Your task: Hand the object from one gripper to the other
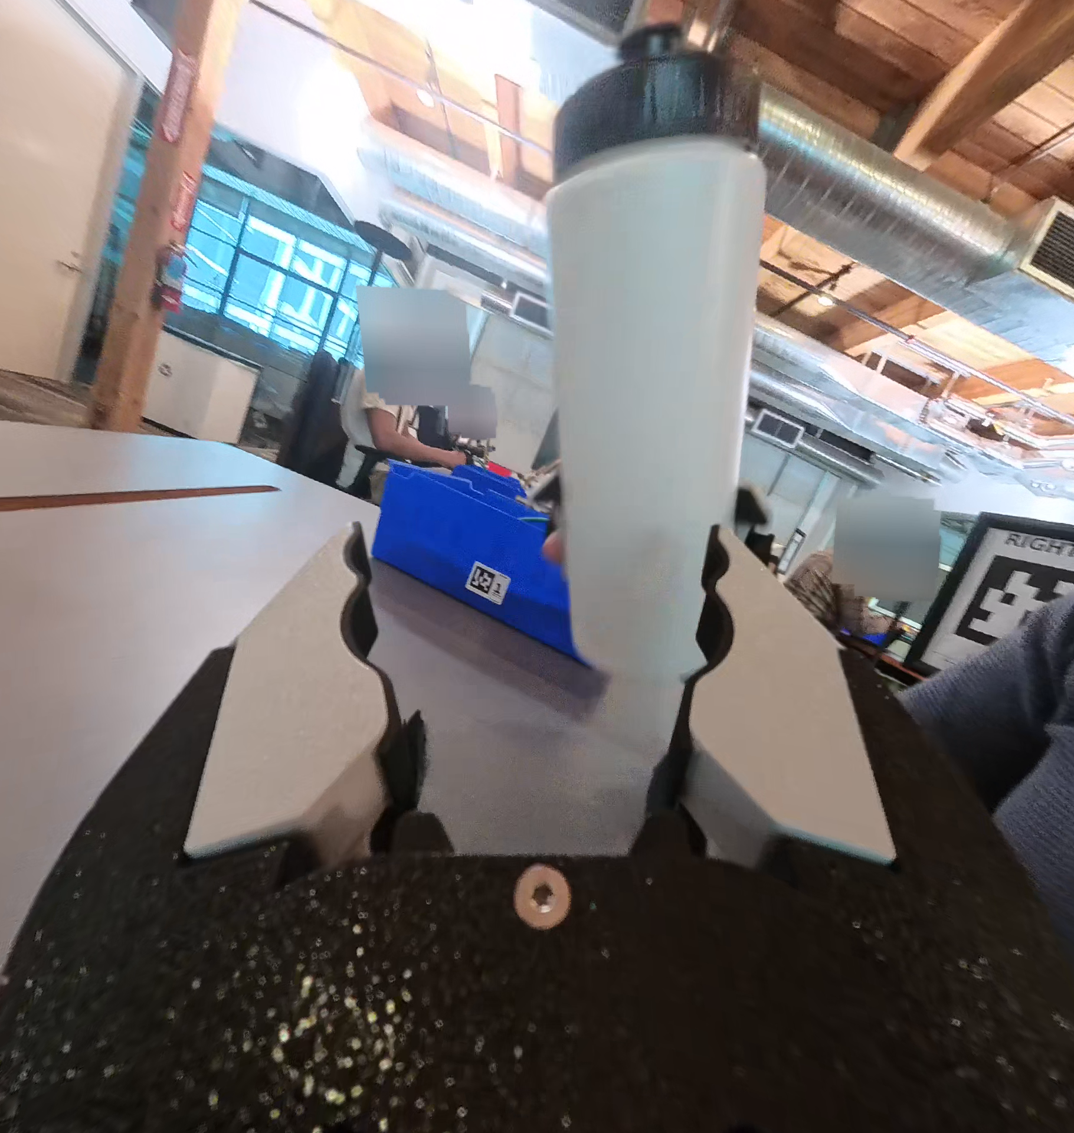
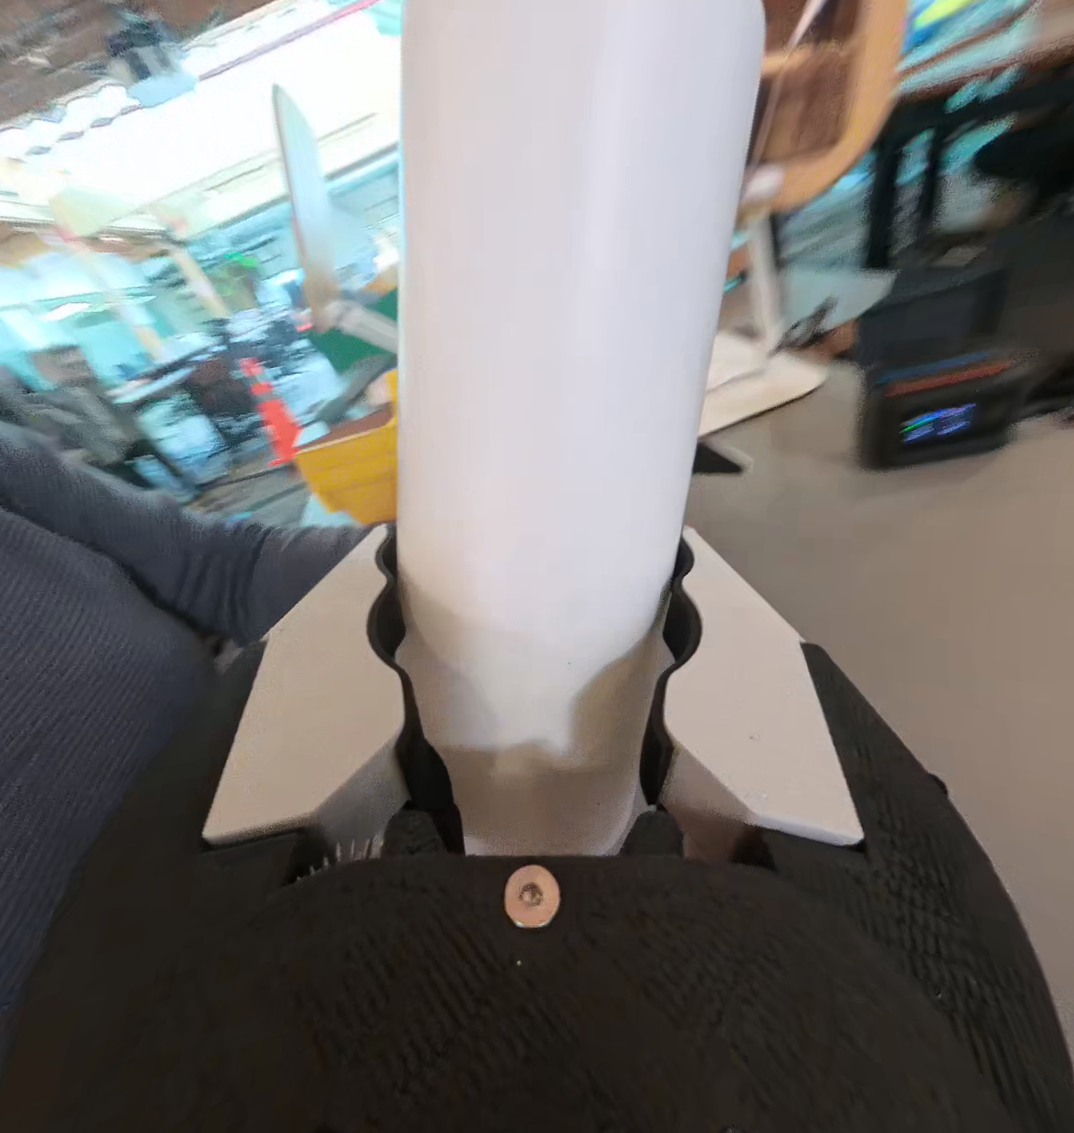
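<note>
A white squeeze bottle point(image 1: 651, 343) with a black cap point(image 1: 651, 104) stands cap-up in the left wrist view. My left gripper point(image 1: 537, 552) is open wide. The bottle's lower part sits between its fingers, close against the right-hand finger point(image 1: 767, 686) and well apart from the left-hand one. In the right wrist view my right gripper point(image 2: 536, 552) is shut on the bottle's point(image 2: 571, 294) lower end, which looks squeezed in between the pads. The bottle runs straight out along the fingers and its cap is out of frame.
A grey table point(image 1: 124, 582) lies under the left gripper, with a blue bin point(image 1: 455, 552) at its far side. A black-and-white marker plate point(image 1: 1025, 595) and a grey sleeve point(image 1: 1025, 736) are at the right. People sit behind. A yellow bin point(image 2: 357, 472) shows past the right gripper.
</note>
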Demonstrator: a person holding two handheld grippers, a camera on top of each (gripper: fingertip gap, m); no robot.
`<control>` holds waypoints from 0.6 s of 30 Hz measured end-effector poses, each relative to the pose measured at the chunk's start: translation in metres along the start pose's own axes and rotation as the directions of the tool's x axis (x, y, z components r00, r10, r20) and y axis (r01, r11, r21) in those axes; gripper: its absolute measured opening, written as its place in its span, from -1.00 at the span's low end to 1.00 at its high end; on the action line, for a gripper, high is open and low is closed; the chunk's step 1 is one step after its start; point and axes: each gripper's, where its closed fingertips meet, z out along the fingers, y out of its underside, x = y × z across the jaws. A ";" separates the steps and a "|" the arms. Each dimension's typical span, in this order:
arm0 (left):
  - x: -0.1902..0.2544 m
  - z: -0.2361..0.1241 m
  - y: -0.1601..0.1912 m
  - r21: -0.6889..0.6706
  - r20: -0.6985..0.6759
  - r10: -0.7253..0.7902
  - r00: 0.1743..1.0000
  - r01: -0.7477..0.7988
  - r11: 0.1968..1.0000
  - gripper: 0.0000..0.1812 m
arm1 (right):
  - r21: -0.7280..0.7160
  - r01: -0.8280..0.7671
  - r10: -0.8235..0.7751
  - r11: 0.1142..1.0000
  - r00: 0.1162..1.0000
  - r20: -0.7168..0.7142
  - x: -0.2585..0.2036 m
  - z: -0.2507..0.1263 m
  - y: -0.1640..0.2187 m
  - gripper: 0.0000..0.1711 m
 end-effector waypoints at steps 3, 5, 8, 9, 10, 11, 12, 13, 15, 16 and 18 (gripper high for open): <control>0.000 -0.002 -0.002 0.016 0.015 0.039 0.999 -0.039 0.999 0.08 | 0.089 0.111 -0.079 0.990 0.950 -0.303 0.011 -0.068 -0.048 0.01; 0.001 0.000 0.002 -0.007 0.020 0.064 0.998 -0.063 0.998 0.06 | 0.121 0.136 -0.058 0.983 0.865 -0.499 0.024 -0.126 -0.068 0.01; 0.004 0.005 0.010 -0.055 0.010 0.094 0.996 -0.093 0.994 0.04 | 0.081 0.065 0.023 0.995 0.622 -0.783 0.060 -0.228 -0.066 0.02; 0.004 0.006 0.013 -0.069 0.010 0.105 0.994 -0.104 0.992 0.04 | 0.066 -0.001 0.057 0.998 0.526 -0.848 0.072 -0.262 -0.055 0.02; 0.004 0.007 0.014 -0.079 0.012 0.117 0.993 -0.116 0.990 0.04 | 0.059 -0.081 0.089 0.995 0.442 -0.893 0.082 -0.292 -0.041 0.01; 0.005 0.008 0.015 -0.086 0.011 0.126 0.992 -0.125 0.988 0.03 | 0.058 -0.170 0.119 0.984 0.375 -0.919 0.090 -0.318 -0.024 0.02; 0.005 0.009 0.016 -0.092 0.009 0.131 0.991 -0.130 0.987 0.03 | 0.062 -0.259 0.145 0.964 0.316 -0.938 0.097 -0.341 -0.007 0.02; 0.005 0.009 0.017 -0.094 0.008 0.131 0.991 -0.130 0.987 0.02 | 0.067 -0.347 0.165 0.935 0.260 -0.951 0.103 -0.361 0.012 0.02; 0.004 0.008 0.015 -0.085 0.012 0.123 0.992 -0.122 0.989 0.02 | 0.067 -0.497 0.169 0.865 0.163 -0.972 0.111 -0.391 0.046 0.02; 0.003 0.008 0.014 -0.076 0.014 0.117 0.993 -0.116 0.990 0.01 | 0.063 -0.554 0.166 0.830 0.137 -0.977 0.113 -0.399 0.060 0.01; 0.002 0.006 0.011 -0.061 0.017 0.105 0.994 -0.104 0.993 0.00 | 0.037 -0.611 0.163 0.791 0.153 -0.975 0.115 -0.394 0.071 0.01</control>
